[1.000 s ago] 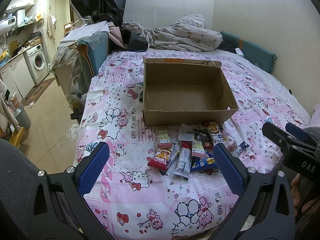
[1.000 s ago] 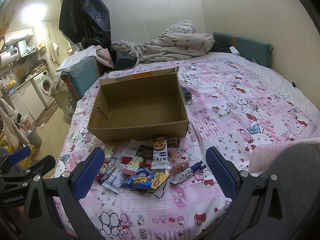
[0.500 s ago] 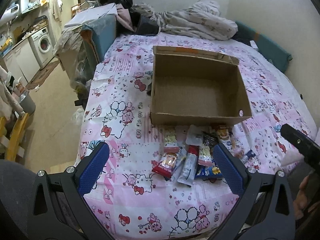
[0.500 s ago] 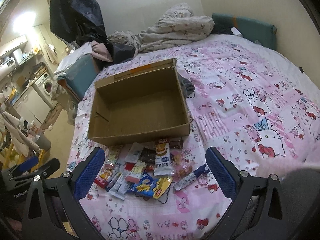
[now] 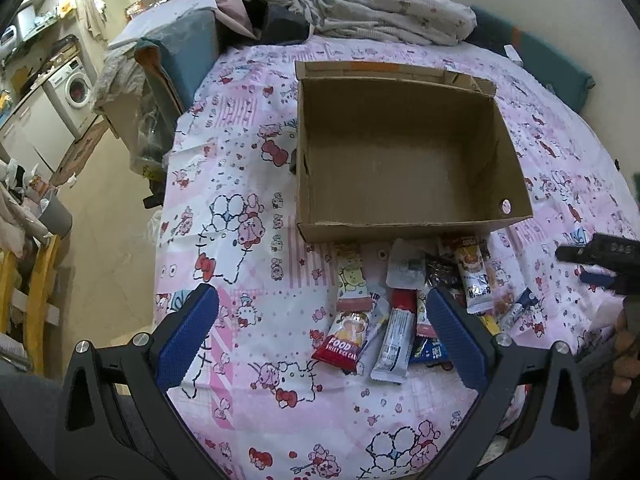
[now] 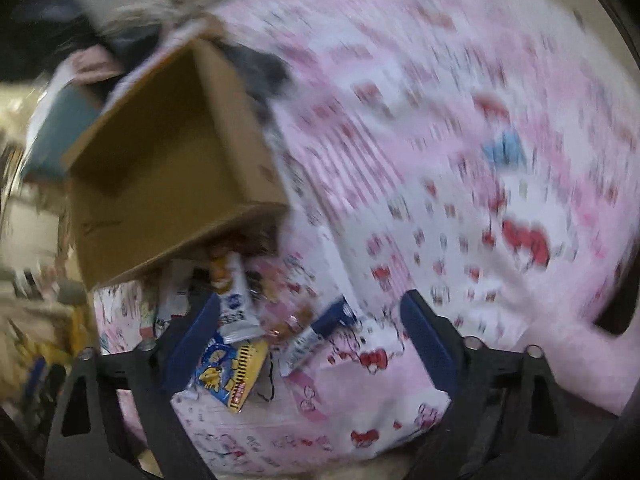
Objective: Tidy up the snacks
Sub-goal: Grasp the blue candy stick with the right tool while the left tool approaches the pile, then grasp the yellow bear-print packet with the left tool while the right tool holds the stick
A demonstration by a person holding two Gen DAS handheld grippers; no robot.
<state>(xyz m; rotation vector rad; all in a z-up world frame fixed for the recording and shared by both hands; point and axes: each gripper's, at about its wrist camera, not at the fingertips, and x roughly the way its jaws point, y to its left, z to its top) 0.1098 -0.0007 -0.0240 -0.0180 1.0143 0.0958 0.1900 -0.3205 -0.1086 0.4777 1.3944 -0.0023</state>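
Note:
An open brown cardboard box with nothing in it sits on the bed's pink cartoon-print sheet. Several wrapped snacks lie in a loose heap just in front of it, among them a red rice-cake packet and a silver bar. My left gripper hangs open above the heap's left side, nothing between its blue pads. The right wrist view is motion-blurred: the box appears tilted, and my right gripper is over the heap's right end, jaws closing, with a blue-white packet between them, untouched.
Crumpled bedding and dark clothes lie at the head of the bed. A teal cushion lines the right wall. Left of the bed are a cluttered teal chair, bare floor and a washing machine. A hand shows at right.
Both grippers have dropped and tipped down toward the snack heap. The right one swung fast, rolled, and its jaws narrowed a little. The left stayed open.

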